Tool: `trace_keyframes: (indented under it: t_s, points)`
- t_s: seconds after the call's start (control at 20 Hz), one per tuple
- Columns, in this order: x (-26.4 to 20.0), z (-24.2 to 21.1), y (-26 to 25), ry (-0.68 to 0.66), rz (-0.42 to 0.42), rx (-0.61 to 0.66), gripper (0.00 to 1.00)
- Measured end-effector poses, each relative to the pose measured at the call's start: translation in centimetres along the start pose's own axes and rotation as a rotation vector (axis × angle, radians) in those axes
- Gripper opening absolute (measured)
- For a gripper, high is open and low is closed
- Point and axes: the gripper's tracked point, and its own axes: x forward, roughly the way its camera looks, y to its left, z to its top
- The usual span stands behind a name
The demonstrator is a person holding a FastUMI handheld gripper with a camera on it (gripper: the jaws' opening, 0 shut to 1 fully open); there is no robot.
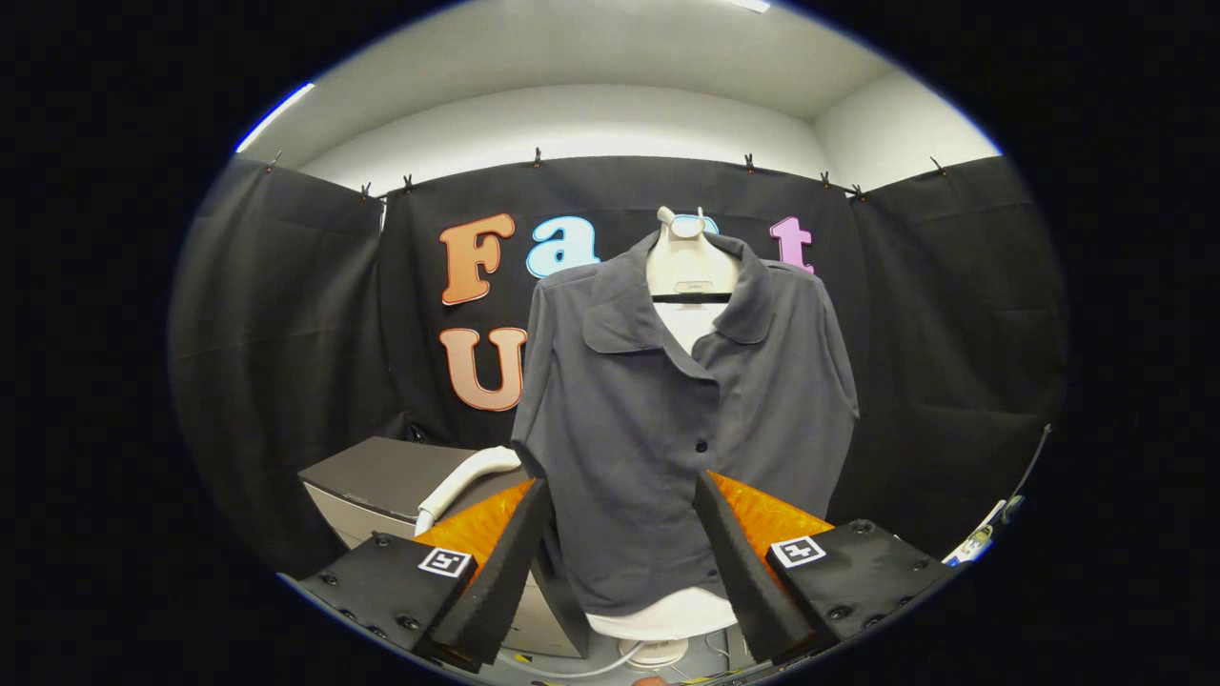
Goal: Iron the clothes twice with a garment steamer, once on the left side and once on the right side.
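A dark grey short-sleeved shirt (667, 410) hangs buttoned on a white mannequin form (688, 267) straight ahead of the fingers. My gripper (624, 543) is open, its two fingers spread wide with nothing between them; the shirt's lower hem shows beyond the gap. The white garment steamer (464, 479) lies on a grey box (381, 476) to the left of the shirt, just beyond the left finger, its lower end hidden behind that finger.
The mannequin's white base (662, 619) stands on the floor below the hem, with a white cord (591, 667) trailing beside it. Black cloth walls the booth behind and on both sides. A cable and small items (982, 538) lie at the far right.
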Motion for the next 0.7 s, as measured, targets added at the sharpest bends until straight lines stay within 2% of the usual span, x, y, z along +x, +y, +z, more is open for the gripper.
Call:
trace_keyframes:
  t_s: [0.7]
  points:
    - [4.4,-0.6,8.9,0.037,0.084,-0.032,0.98]
